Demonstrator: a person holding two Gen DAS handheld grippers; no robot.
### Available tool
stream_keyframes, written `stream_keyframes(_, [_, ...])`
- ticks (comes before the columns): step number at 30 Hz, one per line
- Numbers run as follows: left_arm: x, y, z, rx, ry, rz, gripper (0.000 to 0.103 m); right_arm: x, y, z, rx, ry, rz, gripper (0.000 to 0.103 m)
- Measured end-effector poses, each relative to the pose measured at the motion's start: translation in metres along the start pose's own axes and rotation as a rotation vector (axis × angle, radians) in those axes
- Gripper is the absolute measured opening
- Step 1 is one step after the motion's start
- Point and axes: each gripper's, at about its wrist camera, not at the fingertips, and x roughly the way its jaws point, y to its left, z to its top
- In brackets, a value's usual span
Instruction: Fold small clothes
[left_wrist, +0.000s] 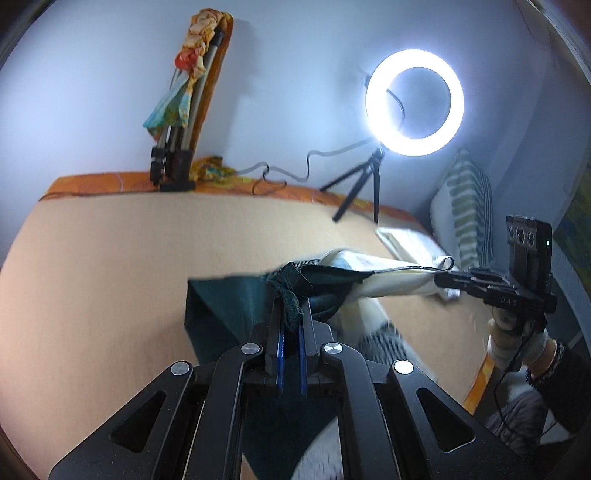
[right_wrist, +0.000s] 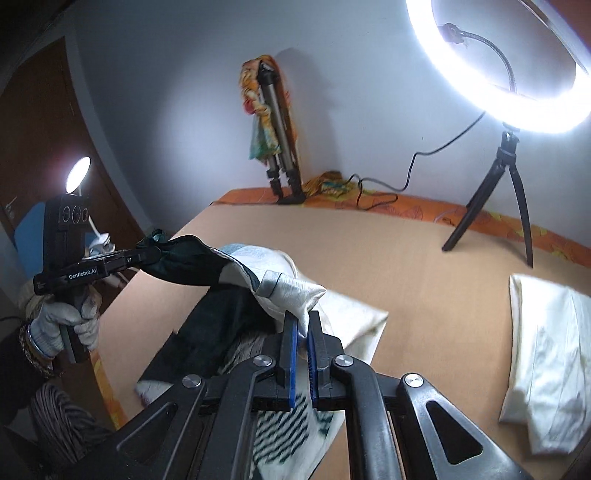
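Above the near edge of the bed (right_wrist: 406, 266), a small garment (right_wrist: 207, 266) hung stretched between two hand-held grippers. At the left, the left gripper (left_wrist: 291, 314) had its fingers clamped on a dark green corner of the cloth, the fabric bunched up between the blue pads (left_wrist: 281, 343). From there the garment ran rightward in the air, green giving way to cream with a dark piped edge, its lower part drooping toward the tan surface and a striped panel trailing near the front edge. At the right, the right gripper (right_wrist: 302, 325) held its fingers pinched shut on a cream corner. A gloved hand (right_wrist: 62, 325) held the left gripper's handle.

Farther right on the surface lay a pale folded cloth (right_wrist: 546, 354), apart from the work. Along the far edge stood a folded tripod (right_wrist: 280, 147) wrapped in a coloured scarf, and toward the far right corner a lit ring light (left_wrist: 413, 99) on a small stand.

The likely trouble lay in the grips: each held only a small bunch of fabric at a corner, and a hard pull to flatten the cloth could tug one free, dropping the garment in a heap. The sagging middle could also crease or double under when lowered, spoiling the fold.
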Motion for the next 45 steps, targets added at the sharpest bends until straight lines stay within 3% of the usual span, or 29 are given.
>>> stream_keyframes(9, [-0.004, -0.019, -0.06, 0.105, 0.11, 0.058, 0.004, -0.003, 0.011, -0.079, -0.046, 0.069, -0.037, 0.003])
stream_keyframes(19, [-0.034, -0.018, -0.092, 0.131, 0.147, 0.093, 0.006, -0.023, 0.024, -0.119, -0.174, 0.09, -0.097, 0.005])
stream_keyframes(20, [-0.041, -0.017, -0.094, 0.117, 0.144, 0.094, 0.011, -0.026, 0.024, -0.121, -0.174, 0.092, -0.098, 0.006])
stream_keyframes(21, [-0.048, -0.016, -0.097, 0.102, 0.135, 0.092, 0.012, -0.032, 0.023, -0.124, -0.166, 0.091, -0.1, 0.014])
stream_keyframes(24, [-0.065, -0.009, -0.101, 0.028, 0.113, 0.054, 0.013, -0.047, 0.014, -0.128, -0.109, 0.07, -0.091, 0.023])
stream_keyframes(25, [-0.067, -0.005, -0.101, -0.017, 0.11, 0.031, 0.019, -0.051, 0.008, -0.128, -0.063, 0.062, -0.075, 0.025])
stream_keyframes(27, [-0.063, 0.006, -0.103, -0.14, 0.114, -0.029, 0.04, -0.051, -0.006, -0.126, 0.057, 0.057, -0.011, 0.03])
stream_keyframes(32, [-0.044, 0.029, -0.109, -0.407, 0.154, -0.126, 0.041, -0.028, -0.032, -0.13, 0.339, 0.114, 0.145, 0.038])
stream_keyframes(34, [-0.047, 0.024, -0.107, -0.369, 0.146, -0.103, 0.041, -0.022, -0.038, -0.134, 0.414, 0.122, 0.202, 0.039])
stream_keyframes(40, [-0.046, -0.03, -0.099, 0.074, 0.15, 0.083, 0.041, -0.009, -0.047, -0.14, 0.542, 0.144, 0.272, 0.041])
stream_keyframes(45, [-0.032, -0.052, -0.103, 0.307, 0.172, 0.192, 0.041, -0.001, -0.05, -0.137, 0.593, 0.148, 0.305, 0.041])
